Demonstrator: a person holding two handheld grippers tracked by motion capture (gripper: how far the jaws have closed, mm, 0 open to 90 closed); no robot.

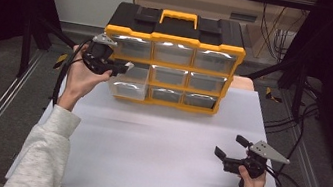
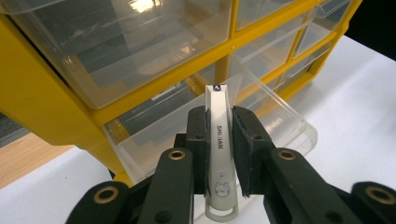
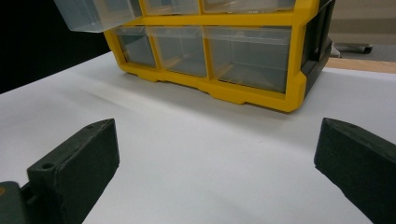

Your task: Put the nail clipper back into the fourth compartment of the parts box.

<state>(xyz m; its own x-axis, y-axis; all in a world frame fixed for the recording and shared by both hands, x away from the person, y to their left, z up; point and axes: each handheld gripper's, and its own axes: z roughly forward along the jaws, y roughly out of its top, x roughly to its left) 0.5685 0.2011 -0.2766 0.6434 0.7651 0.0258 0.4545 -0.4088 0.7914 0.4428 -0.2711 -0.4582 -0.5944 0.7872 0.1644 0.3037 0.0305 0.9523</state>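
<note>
— Where are we with this one?

— I've got the left gripper (image 2: pixel 219 140) clamped on the nail clipper (image 2: pixel 219 154), jaws closed tight on its flat sides. The clipper's pivot end points ahead of the jaws and its tail end hangs back between the fingers. Just ahead of and below the jaws is the pulled-out drawer (image 2: pixel 261 121) of the yellow organizer (image 1: pixel 171 69). From the high view it's the left drawer of the middle row. I'd call this the carry-and-place step, with the drop not yet made.

— And next?

— I judge I need to bring the clipper's tip over the drawer's open top, past its front wall, tilt down a little, then open the jaws so it falls inside rather than onto the lip.

— Anything already in that drawer?

— It looks empty through the clear plastic. The neighbouring drawers are shut, and I see nothing in them, though glare hides parts of the top row.

— The other hand?

— The right gripper (image 1: pixel 236 152) is wide open and holds nothing. It hovers over the white table (image 3: pixel 187 163), well back from the organizer's lower right corner (image 3: pixel 289 98). It's free to push the drawer shut afterwards.
</note>
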